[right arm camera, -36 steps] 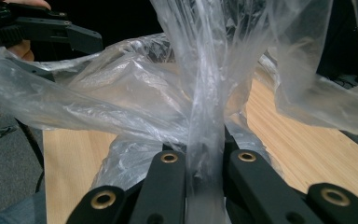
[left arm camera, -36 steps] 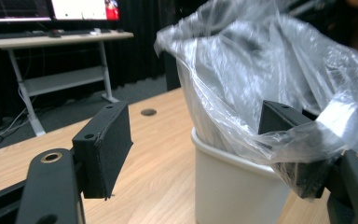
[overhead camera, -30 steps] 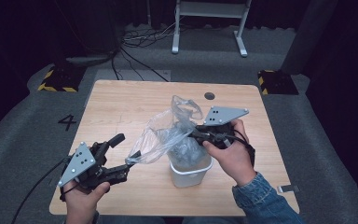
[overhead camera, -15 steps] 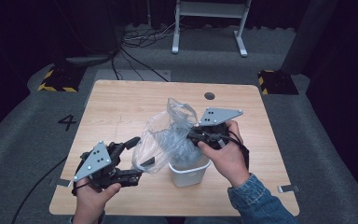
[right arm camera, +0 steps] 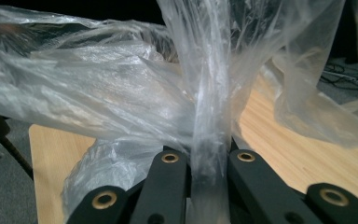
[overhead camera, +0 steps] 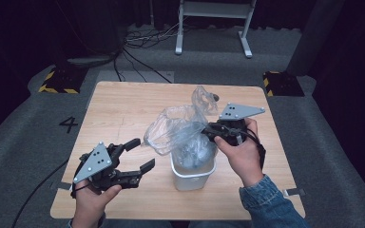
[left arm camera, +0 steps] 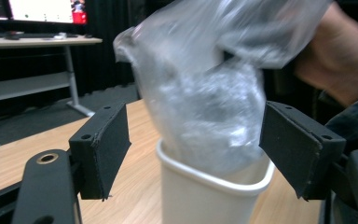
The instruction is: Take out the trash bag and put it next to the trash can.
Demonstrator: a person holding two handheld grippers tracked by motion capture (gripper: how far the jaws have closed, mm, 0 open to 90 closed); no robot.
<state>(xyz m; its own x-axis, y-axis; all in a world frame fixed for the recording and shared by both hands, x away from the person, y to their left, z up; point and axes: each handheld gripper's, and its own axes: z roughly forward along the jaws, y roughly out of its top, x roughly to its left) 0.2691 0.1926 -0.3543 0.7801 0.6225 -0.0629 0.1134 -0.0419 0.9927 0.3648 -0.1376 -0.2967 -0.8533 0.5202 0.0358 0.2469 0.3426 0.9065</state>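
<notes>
Toward the near edge of the pale wooden table (overhead camera: 123, 109), slightly right of its middle, stood a small white plastic bin (overhead camera: 193, 172) with a crumpled clear plastic bag (overhead camera: 180, 128) half stuffed inside it and billowing out above the rim. The work in hand looked like lining the bin: the bag's body sat in the container while its mouth was bunched and unspread.

The right gripper (overhead camera: 215, 132), held just above the bin's far right rim, had its fingers (right arm camera: 168, 182) closed hard on a twisted pleat of the film, which ran up between them in the right gripper view. The left gripper (overhead camera: 140, 154) hovered near the table's near left corner, apart from the bag, its fingers (left arm camera: 103, 149) spread wide and empty; through its own camera the bin (left arm camera: 205, 196) and bag (left arm camera: 200, 102) sat framed between them.

As a judgement, the next move called for the left gripper to reach in, pinch the loose left edge of the bag's mouth, and pull it outward against the right grip, so the opening could be stretched and folded over the rim. Thin film slips and tears easily, so a gentle, even pull seemed wise.
</notes>
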